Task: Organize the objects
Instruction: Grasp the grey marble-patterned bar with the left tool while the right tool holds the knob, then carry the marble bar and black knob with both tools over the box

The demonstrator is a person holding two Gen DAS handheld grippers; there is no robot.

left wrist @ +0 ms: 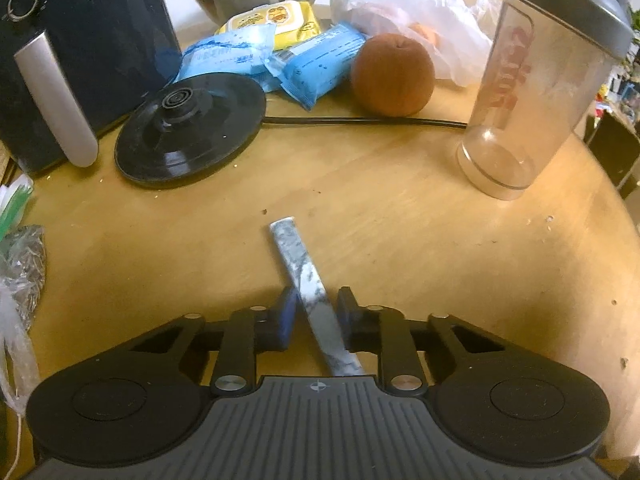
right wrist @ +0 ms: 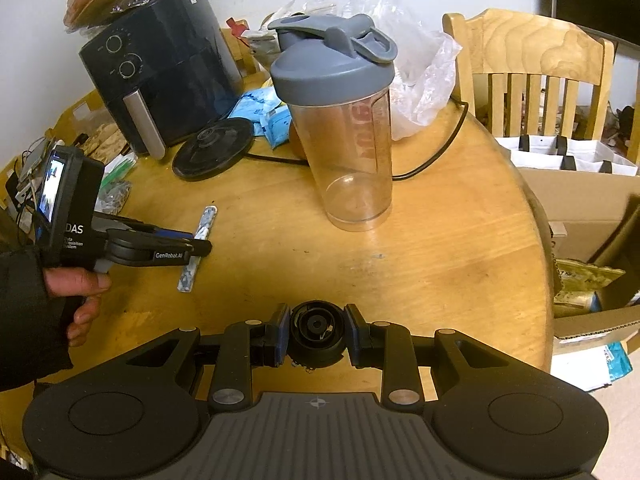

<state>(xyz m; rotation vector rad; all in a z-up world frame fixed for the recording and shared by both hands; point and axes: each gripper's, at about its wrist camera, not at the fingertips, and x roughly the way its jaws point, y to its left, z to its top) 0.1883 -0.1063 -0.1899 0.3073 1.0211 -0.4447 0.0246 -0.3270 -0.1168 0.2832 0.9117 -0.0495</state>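
Only right view shows right claw (right wrist: 316, 334) clamping black cap (right wrist: 316, 330); left claw (left wrist: 318, 314) apart around marbled bar (left wrist: 308, 280).

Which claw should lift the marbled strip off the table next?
Left. The left claw already straddles the marbled strip, which lies flat on the table. The right claw is occupied, gripping a round black part.

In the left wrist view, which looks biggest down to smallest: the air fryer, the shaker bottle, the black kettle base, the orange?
1. Air fryer, though cut off by the frame.
2. Shaker bottle and kettle base: too alike to rank; the bottle is tall, the base wide and flat.
3. Orange, clearly smallest.
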